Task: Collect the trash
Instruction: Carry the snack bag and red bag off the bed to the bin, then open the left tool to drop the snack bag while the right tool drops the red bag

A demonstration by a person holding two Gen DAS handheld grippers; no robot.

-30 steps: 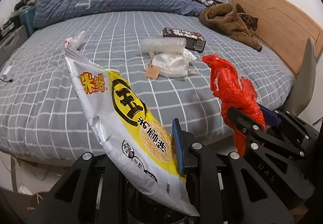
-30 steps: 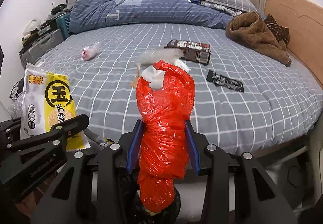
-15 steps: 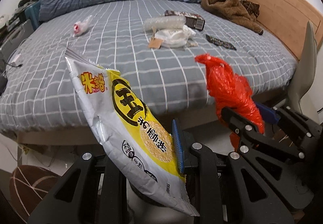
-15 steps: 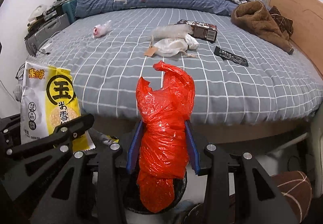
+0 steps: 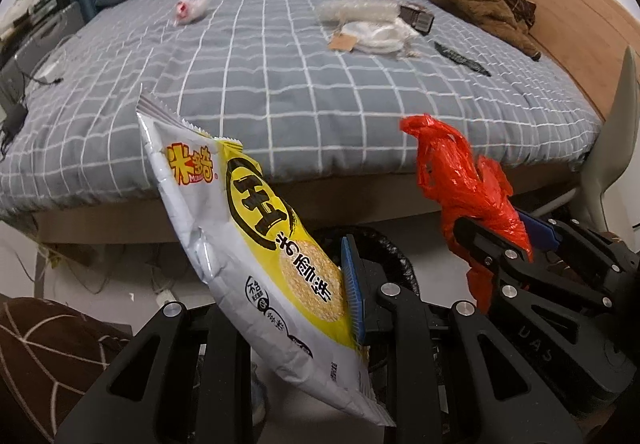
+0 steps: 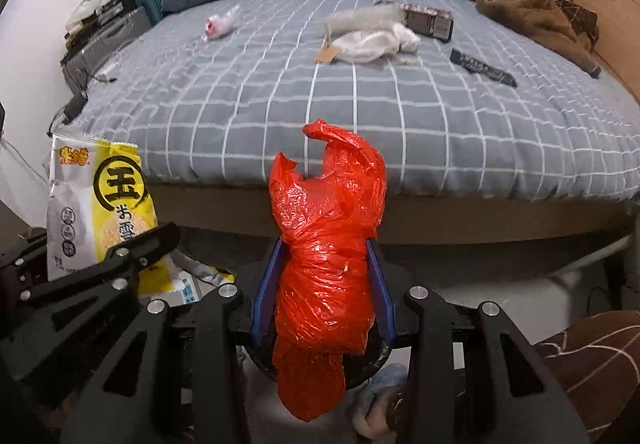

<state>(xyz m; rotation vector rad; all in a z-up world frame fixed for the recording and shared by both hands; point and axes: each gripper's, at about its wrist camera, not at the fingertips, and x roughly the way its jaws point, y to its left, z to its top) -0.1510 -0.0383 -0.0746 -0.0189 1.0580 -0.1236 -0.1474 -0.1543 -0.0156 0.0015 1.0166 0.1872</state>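
- the left gripper (image 5: 320, 296) is clamped on a glossy white-and-yellow snack bag (image 5: 256, 244), flat and crinkled with a serrated top edge, tilting up and to the left; one blue ribbed pad (image 5: 352, 284) presses its right face, the other finger is hidden behind the bag.
- the right gripper (image 6: 323, 284) pinches a crumpled red plastic bag (image 6: 326, 244) between two blue pads (image 6: 380, 284); the thin, shiny film bunches above the fingers and hangs in a tail below.
- both bags are held in the air off the near edge of the bed (image 6: 360, 115), over a round opening lined with black plastic (image 5: 388, 256).
- on the grey grid-patterned quilt lie a soft white crumpled wrapper (image 6: 376, 41), a clear plastic sleeve (image 6: 360, 16), a dark rectangular box (image 6: 430, 21), a flat black packet (image 6: 482, 67) and a small pink-and-clear wrapper (image 6: 218, 25).
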